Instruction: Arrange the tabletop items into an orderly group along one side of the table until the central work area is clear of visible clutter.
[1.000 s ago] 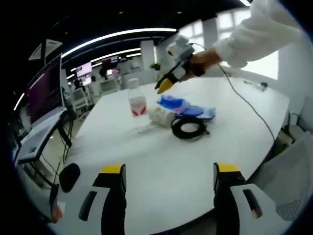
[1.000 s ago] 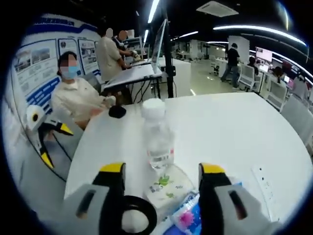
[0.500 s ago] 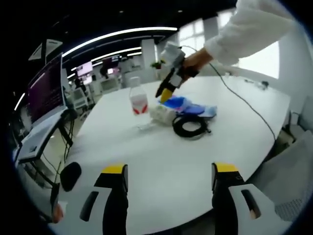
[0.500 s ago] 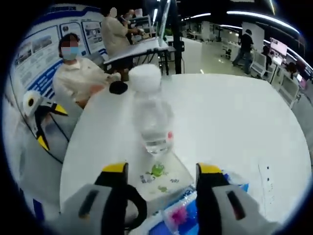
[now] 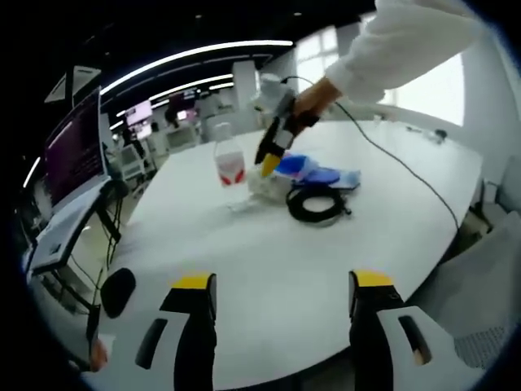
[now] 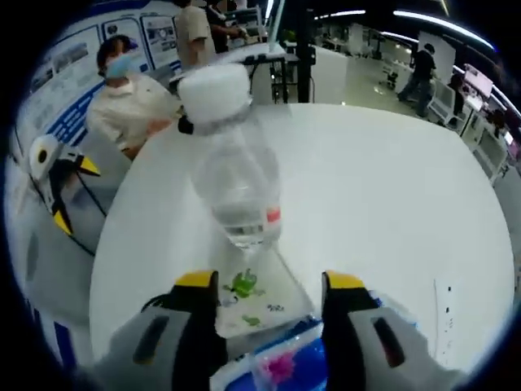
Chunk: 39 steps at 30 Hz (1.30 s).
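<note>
Here, in the left gripper view, the left gripper (image 5: 275, 293) is held low at the near edge of the white round table (image 5: 391, 204), its two yellow-tipped jaws well apart with nothing but bare tabletop between them. Across the table a white-sleeved arm (image 5: 399, 41) reaches in from upper right; its hand (image 5: 313, 98) holds the right gripper (image 5: 269, 163) angled steeply downward, tip just above the cluster of items. From this side I cannot tell how that gripper's jaws stand.

The cluster sits near the table's middle: a clear water bottle (image 5: 229, 167) with a red label, upright; just beside it a white tissue pack (image 5: 269, 189); a blue packet (image 5: 313, 173) behind; a black coiled cable (image 5: 317, 205) at the front, touching or nearly touching the pack.

In the right gripper view the right gripper (image 6: 269, 287) has its jaws apart, holding nothing, with the tissue pack (image 6: 260, 303) lying between them and the water bottle (image 6: 232, 175) rising directly ahead, close to the lens. The blue packet (image 6: 281, 366) is cut off at the bottom edge; its print is blurred. The left gripper (image 6: 59, 183) shows at far left, beside a seated person in a mask (image 6: 134, 106).
</note>
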Motion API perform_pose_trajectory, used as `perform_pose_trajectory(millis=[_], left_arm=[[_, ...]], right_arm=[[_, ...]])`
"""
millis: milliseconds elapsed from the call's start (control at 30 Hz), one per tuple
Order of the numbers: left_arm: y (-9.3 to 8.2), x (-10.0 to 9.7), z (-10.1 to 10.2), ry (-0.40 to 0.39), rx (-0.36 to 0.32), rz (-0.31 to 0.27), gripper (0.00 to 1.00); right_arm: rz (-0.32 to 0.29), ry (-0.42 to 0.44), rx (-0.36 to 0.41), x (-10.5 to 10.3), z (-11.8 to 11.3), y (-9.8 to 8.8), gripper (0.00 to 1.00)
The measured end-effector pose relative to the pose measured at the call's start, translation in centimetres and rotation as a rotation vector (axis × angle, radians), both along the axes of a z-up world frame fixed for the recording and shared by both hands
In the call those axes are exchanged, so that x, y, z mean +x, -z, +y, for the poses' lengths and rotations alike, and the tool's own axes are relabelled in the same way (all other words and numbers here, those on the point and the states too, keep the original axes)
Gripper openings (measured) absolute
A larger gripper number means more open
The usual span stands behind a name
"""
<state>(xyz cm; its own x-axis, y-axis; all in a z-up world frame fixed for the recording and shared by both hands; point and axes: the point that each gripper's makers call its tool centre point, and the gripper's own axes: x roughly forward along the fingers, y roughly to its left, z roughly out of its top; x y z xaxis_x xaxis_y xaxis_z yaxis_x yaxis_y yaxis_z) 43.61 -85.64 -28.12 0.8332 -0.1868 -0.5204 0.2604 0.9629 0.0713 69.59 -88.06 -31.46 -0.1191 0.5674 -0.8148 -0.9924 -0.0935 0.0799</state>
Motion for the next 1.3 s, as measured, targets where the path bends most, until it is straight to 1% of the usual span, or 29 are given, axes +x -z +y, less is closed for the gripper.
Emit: perform_pose_trajectory(millis=[67, 100, 200, 267, 333, 367, 400, 433, 467, 500, 567, 600, 633, 700, 833, 933, 1000, 1067, 1100, 1133, 1167, 1200, 1267, 1300], left_arm=[[0.0, 0.0, 0.0, 0.002, 0.005, 0.001, 0.61], [0.1, 0.0, 0.0, 0.002, 0.005, 0.002, 0.61], [0.1, 0.0, 0.1, 0.003, 0.01, 0.005, 0.6], [0.2, 0.0, 0.1, 0.003, 0.012, 0.005, 0.6], [0.3, -0.1, -0.1, 0.012, 0.015, 0.01, 0.6], [0.4, -0.1, -0.1, 0.015, 0.019, 0.015, 0.6], [0.5, -0.2, -0.1, 0.018, 0.024, 0.02, 0.59], [0.5, -0.2, -0.1, 0.018, 0.026, 0.021, 0.59], [0.5, -0.2, -0.1, 0.018, 0.027, 0.021, 0.59], [0.5, -0.2, -0.1, 0.016, 0.027, 0.021, 0.59], [0.5, -0.2, -0.1, 0.017, 0.029, 0.023, 0.59], [0.6, -0.2, -0.1, 0.019, 0.031, 0.024, 0.59], [0.6, -0.2, -0.1, 0.021, 0.033, 0.025, 0.59], [0.6, -0.2, -0.1, 0.02, 0.036, 0.026, 0.58], [0.6, -0.2, 0.0, 0.02, 0.039, 0.028, 0.58], [0.6, -0.2, 0.0, 0.02, 0.041, 0.028, 0.58], [0.6, -0.2, 0.0, 0.019, 0.041, 0.028, 0.58], [0.6, -0.2, 0.0, 0.019, 0.042, 0.027, 0.58], [0.6, -0.2, 0.0, 0.019, 0.043, 0.028, 0.58], [0.6, -0.3, 0.0, 0.019, 0.043, 0.028, 0.58], [0.6, -0.3, 0.0, 0.018, 0.042, 0.028, 0.58], [0.6, -0.2, 0.0, 0.017, 0.042, 0.028, 0.57], [0.6, -0.3, 0.0, 0.018, 0.043, 0.029, 0.57], [0.6, -0.3, 0.0, 0.018, 0.043, 0.029, 0.58]], right_arm=[[-0.02, -0.042, -0.019, 0.0, -0.3, 0.5, 0.46], [-0.025, -0.072, -0.035, -0.2, -0.6, 0.9, 0.43], [-0.024, -0.062, -0.011, 0.2, -0.5, 0.9, 0.42], [-0.005, -0.037, -0.001, 0.1, -0.4, 0.5, 0.38], [0.0, -0.045, 0.0, -0.2, -0.5, 0.3, 0.32], [-0.003, -0.073, 0.019, -0.5, -0.4, -0.1, 0.27], [0.0, -0.089, 0.028, -0.7, -0.3, -0.3, 0.19], [-0.016, -0.097, 0.051, -0.6, 0.0, -0.7, 0.12], [-0.023, -0.104, 0.036, -0.4, -0.2, -0.8, 0.04], [-0.029, -0.118, 0.029, -0.3, -0.4, -0.8, 0.0], [0.018, -0.126, -0.024, -1.0, -1.1, -0.4, 0.0], [-0.012, -0.152, -0.026, -0.9, -1.1, -0.2, 0.0], [-0.017, -0.168, -0.035, -0.9, -1.2, -0.1, 0.0], [-0.001, -0.16, -0.038, -1.3, -1.2, -0.2, 0.0], [-0.008, -0.137, -0.032, -1.1, -1.3, -0.4, 0.0], [-0.05, -0.122, -0.004, -0.6, -1.3, -1.0, 0.0], [-0.089, -0.101, 0.043, 0.0, -1.0, -1.8, 0.0], [-0.13, -0.094, 0.073, 0.3, -0.9, -2.3, 0.0], [-0.158, -0.085, 0.104, 0.4, -0.8, -2.8, 0.0], [-0.168, -0.082, 0.116, 0.4, -0.7, -2.9, 0.0], [-0.195, -0.081, 0.149, 0.2, -0.6, -3.4, 0.0], [-0.214, -0.086, 0.166, 0.1, -0.6, -3.6, 0.0], [-0.272, -0.083, 0.193, 0.1, -0.7, -3.8, 0.0], [-0.319, -0.08, 0.205, 0.2, -0.8, -4.0, 0.0]])
